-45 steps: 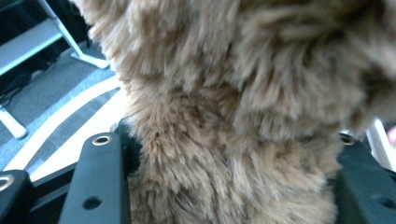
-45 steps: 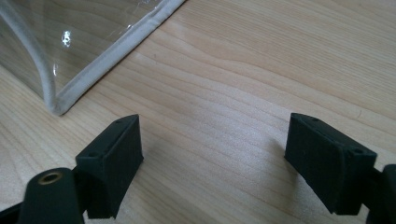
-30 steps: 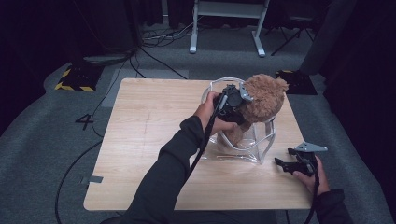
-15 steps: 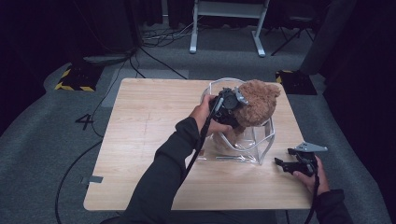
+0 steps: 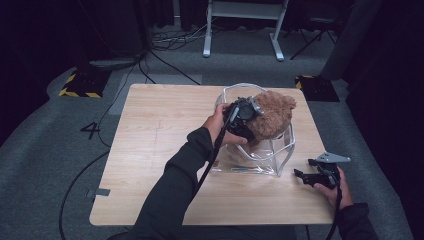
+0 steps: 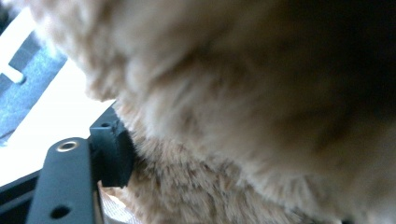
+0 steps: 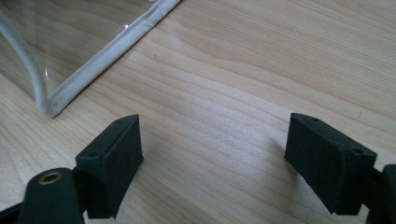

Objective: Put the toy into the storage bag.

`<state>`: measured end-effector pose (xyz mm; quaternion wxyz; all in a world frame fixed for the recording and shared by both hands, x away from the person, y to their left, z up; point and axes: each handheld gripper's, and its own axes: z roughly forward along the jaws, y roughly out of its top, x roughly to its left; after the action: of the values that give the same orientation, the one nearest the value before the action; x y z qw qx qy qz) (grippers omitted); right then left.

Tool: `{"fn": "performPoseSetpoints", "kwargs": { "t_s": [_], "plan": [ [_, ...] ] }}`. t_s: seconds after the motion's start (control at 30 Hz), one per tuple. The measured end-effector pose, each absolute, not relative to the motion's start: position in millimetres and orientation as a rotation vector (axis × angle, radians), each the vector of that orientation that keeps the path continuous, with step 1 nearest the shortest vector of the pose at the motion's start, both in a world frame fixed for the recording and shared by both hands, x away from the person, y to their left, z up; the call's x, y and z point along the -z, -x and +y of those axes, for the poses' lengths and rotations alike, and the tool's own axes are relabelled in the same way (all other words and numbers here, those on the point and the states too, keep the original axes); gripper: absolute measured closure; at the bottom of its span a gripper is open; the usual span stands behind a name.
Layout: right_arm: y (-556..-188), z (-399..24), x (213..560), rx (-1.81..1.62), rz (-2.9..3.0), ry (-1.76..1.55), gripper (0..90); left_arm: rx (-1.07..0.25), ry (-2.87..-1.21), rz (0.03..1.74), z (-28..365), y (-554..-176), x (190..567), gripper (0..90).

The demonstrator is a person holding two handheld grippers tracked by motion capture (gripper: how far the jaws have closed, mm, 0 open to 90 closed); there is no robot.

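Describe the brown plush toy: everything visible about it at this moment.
The plush toy is tan-brown with shaggy fur and rounded ears, apparently a teddy bear. It sits in the top of a clear plastic bag with white piping, standing on the wooden table, its head above the rim. The left gripper is against its side; one black pad touches the fur, the jaws having just been opening.

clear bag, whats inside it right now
A brown plush toy sits in the clear bag, its top poking above the rim. The left claw and hand cover its near side, so its lower part can't be made out.
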<state>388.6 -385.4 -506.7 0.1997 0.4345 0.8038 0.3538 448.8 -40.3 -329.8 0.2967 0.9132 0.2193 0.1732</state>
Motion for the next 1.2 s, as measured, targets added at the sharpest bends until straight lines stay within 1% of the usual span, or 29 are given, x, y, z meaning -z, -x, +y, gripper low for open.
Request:
{"fn": "performPoseSetpoints", "kwargs": {
  "t_s": [0.13, 0.3, 0.43, 1.2],
  "plan": [
    [-388.7, -385.5, 506.7, -0.989, 2.247, -1.215, 18.8, -0.446, -2.411, 0.611, -32.9, -450.1, 332.0, 26.9],
    [-388.7, -385.4, 506.7, -0.989, 2.247, -1.215, 18.8, -0.46, -2.403, 0.616, -26.6, -449.1, 332.0, 26.6],
    [-388.6, -385.4, 506.7, -0.989, 2.247, -1.215, 18.8, -0.434, -2.373, 0.622, -21.7, -449.7, 331.6, 26.0],
    [-388.7, -385.4, 506.7, -0.989, 2.248, -1.215, 18.8, -0.428, -2.345, 0.614, -16.0, -445.5, 331.1, 25.9]
  ]
}}
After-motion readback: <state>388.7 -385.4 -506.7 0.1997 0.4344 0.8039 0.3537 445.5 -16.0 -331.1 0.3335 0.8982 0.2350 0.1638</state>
